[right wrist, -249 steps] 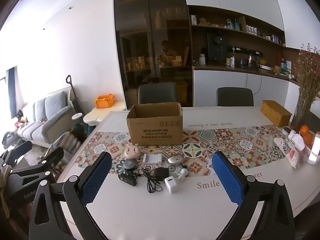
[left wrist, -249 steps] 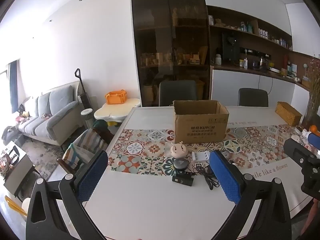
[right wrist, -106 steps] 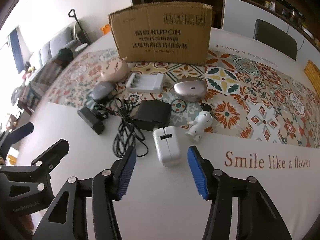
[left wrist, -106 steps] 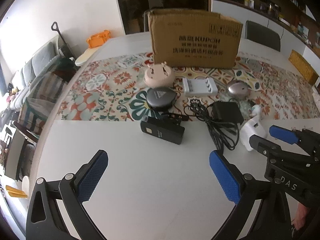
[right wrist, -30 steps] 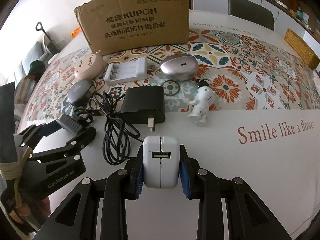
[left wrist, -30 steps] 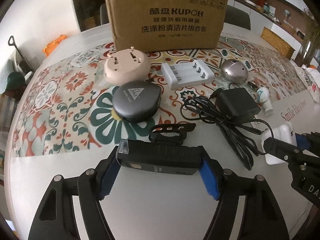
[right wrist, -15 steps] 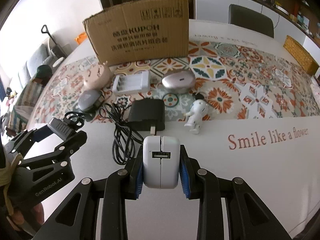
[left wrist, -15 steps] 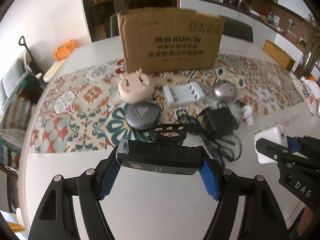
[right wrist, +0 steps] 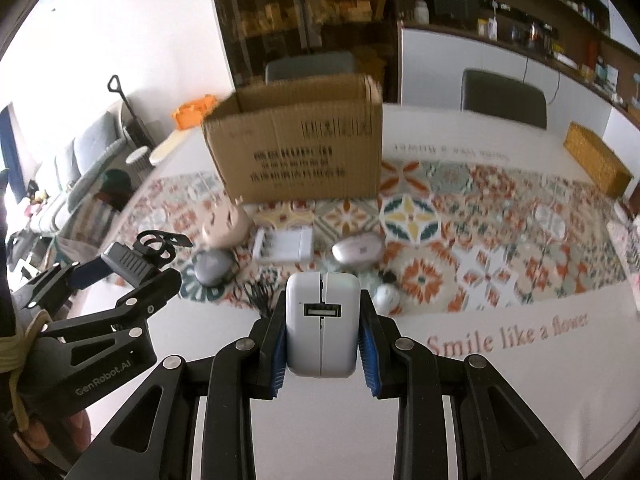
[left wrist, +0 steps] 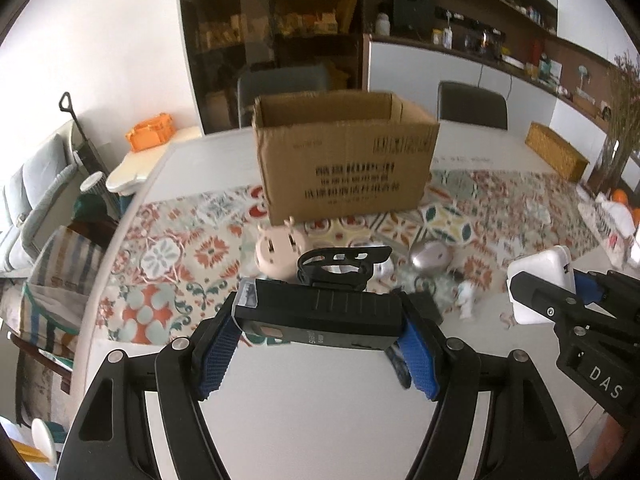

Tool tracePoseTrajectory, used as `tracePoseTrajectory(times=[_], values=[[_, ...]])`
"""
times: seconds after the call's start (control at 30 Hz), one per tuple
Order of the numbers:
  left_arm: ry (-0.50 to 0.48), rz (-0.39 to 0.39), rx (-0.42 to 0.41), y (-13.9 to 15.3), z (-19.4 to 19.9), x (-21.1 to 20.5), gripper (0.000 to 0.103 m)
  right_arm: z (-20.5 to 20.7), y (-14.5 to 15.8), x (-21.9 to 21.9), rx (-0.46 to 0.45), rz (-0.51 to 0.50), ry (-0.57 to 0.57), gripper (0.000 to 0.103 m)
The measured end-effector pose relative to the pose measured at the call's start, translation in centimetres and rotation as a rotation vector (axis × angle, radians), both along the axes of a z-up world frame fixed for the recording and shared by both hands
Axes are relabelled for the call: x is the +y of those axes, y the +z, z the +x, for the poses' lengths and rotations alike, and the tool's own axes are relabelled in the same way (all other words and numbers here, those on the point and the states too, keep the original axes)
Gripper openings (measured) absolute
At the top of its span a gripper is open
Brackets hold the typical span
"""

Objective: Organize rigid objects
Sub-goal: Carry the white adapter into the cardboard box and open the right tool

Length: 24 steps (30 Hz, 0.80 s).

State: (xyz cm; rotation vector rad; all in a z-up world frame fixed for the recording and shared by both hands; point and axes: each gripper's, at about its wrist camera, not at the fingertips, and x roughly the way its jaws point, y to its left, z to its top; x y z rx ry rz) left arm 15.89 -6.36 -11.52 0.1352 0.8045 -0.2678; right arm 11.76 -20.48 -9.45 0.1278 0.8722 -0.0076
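**Desk:** What's in front of you, biggest thing first?

**Me:** The white surface (right wrist: 500,380) with its patterned runner (right wrist: 480,232). On the runner stands the open cardboard box (left wrist: 344,164), upright, printed side toward me.

**Desk:** And the loose bits?

**Me:** They lie on the runner just in front of the box: a pink round gadget (right wrist: 225,222), a white battery charger (right wrist: 285,246) beside it, a silver oval case (right wrist: 357,251) to its right, a grey puck (right wrist: 213,265) nearer me, and a little white figurine (right wrist: 387,295) at the runner's edge. It's blurry, so I can't read finer detail.

**Desk:** Your left gripper?

**Me:** My left gripper (left wrist: 320,334) has its jaws clamped on the ends of a black flashlight (left wrist: 320,314), lying crosswise between the blue pads (left wrist: 218,350), up off the surface. Its black mounting clip (left wrist: 340,266) sticks up behind it.

**Desk:** Right side?

**Me:** My right gripper (right wrist: 322,340) has its jaws pinched on the sides of a white charger (right wrist: 321,326), port facing the camera, held above the surface. Both grippers are side by side, short of the box.
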Motion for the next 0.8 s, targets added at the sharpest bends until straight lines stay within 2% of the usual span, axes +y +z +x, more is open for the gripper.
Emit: tracePoseTrajectory(times=[0.33, 0.8], values=[[0.05, -0.031, -0.071, 4.7, 1.4, -0.2, 0.073, 1.0, 4.1, -1.0, -0.069, 0.012, 0.007, 0.031], [0.063, -0.037, -0.109, 8.3, 6.4, -0.4, 0.073, 5.7, 8.9, -0.8, -0.175, 0.009, 0.043, 0.031]])
